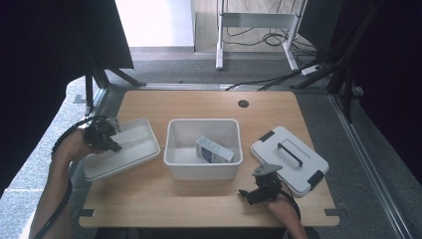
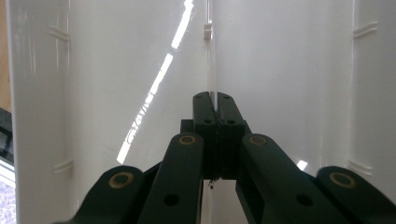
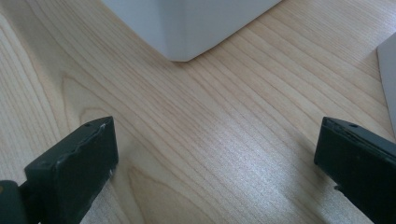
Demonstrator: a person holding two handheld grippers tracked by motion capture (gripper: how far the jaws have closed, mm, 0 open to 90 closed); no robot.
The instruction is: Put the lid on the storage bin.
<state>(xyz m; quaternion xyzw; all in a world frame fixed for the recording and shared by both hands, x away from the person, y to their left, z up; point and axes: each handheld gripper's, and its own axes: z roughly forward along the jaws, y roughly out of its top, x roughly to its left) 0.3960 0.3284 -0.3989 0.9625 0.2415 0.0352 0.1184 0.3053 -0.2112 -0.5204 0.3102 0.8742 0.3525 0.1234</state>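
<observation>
A shallow white tray (image 1: 127, 149) sits tilted at the table's left. My left gripper (image 1: 105, 137) is at the tray's left edge and shut on it. In the left gripper view the jaws (image 2: 214, 100) are pressed together on a thin upright wall of the tray (image 2: 116, 70). A deep white bin (image 1: 203, 164) stands in the middle with a small white and blue box (image 1: 213, 149) lying inside it. My right gripper (image 1: 255, 193) rests low by the front edge, right of the bin. It stands open (image 3: 215, 144) over bare wood, with nothing between its fingers.
A white lid (image 1: 290, 160) with a black handle and black clips lies flat at the right, and its corner (image 3: 388, 65) lies close to my right gripper. The bin's corner (image 3: 187, 23) stands just ahead of that gripper. The wooden table (image 1: 149, 199) has a cable hole (image 1: 243, 103) at the back.
</observation>
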